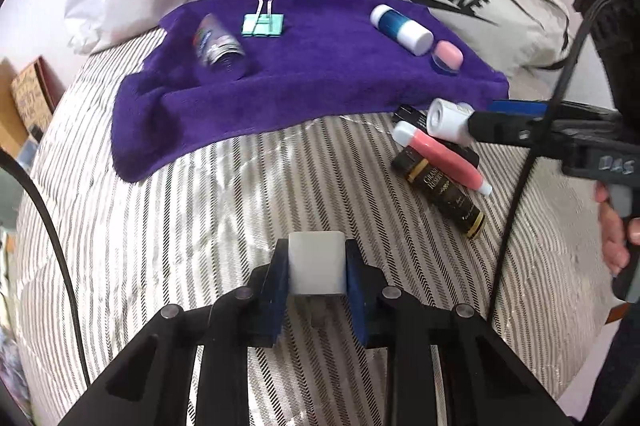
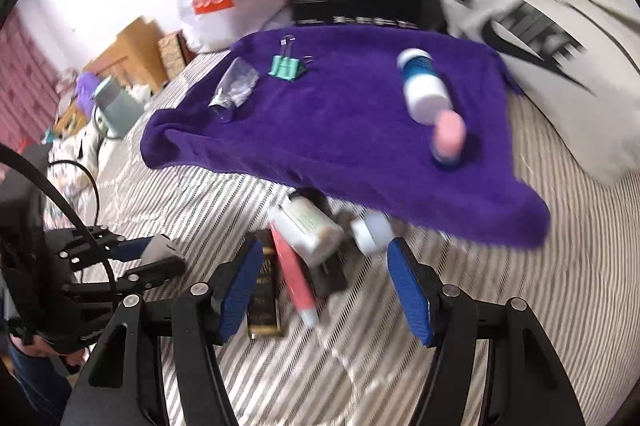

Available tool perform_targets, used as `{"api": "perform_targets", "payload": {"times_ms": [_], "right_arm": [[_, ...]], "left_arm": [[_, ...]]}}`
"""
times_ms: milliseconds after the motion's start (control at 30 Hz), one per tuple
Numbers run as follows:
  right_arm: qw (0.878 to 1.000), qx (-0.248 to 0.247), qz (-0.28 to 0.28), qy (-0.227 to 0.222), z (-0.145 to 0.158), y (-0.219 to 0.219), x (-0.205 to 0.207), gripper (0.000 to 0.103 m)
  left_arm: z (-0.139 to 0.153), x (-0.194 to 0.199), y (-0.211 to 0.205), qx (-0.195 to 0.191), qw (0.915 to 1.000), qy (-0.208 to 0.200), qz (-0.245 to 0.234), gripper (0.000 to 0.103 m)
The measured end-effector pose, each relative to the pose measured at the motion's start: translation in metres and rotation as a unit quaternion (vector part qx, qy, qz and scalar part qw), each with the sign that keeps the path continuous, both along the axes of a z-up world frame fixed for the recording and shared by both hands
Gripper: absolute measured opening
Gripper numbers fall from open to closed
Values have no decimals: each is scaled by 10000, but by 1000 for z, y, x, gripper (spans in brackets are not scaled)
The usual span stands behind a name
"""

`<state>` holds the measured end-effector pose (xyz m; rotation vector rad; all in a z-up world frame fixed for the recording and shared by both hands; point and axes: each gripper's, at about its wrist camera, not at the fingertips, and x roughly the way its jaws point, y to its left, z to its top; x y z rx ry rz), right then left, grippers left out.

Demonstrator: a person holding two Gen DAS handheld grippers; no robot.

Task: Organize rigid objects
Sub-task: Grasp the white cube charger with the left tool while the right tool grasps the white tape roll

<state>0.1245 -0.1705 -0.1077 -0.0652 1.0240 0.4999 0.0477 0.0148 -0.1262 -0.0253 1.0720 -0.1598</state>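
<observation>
Fingers first: my left gripper (image 1: 317, 280) is clamped on a white block (image 1: 316, 262), while the right gripper (image 2: 324, 290) has its fingers spread wide over the pile on the striped bed (image 1: 180, 210). Purple towel (image 1: 304, 74) beyond already carries a blue-and-white bottle (image 1: 401, 29), a clear bottle (image 1: 219, 46), a green binder clip (image 1: 263, 24) and a pink-capped jar (image 1: 448, 57). I judge the white bottle (image 2: 310, 228) is next; I should centre both pads on its body, clear of the pink tube (image 2: 294, 278) beside it.
</observation>
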Motion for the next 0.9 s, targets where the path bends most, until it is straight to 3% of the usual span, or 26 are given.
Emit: {"api": "perform_targets", "payload": {"times_ms": [133, 233, 433, 500, 600, 900], "right_arm": [[9991, -390, 160, -74, -6, 14, 9, 56], [9989, -364, 302, -76, -9, 19, 14, 50], [9972, -558, 462, -168, -10, 31, 16, 49], [9964, -633, 544, -162, -9, 36, 14, 45], [9953, -665, 709, -7, -13, 41, 12, 29], [9964, -593, 605, 53, -16, 37, 13, 28]], "left_arm": [[-2, -1, 4, -102, 9999, 3, -11, 25], [-2, 0, 3, -99, 9999, 5, -29, 25], [-2, 0, 5, -137, 9999, -5, -48, 25], [-2, 0, 5, -145, 9999, -12, -52, 25], [-2, 0, 5, -148, 9999, -19, -57, 25], [-1, 1, 10, -304, 9995, -38, -67, 25]]}}
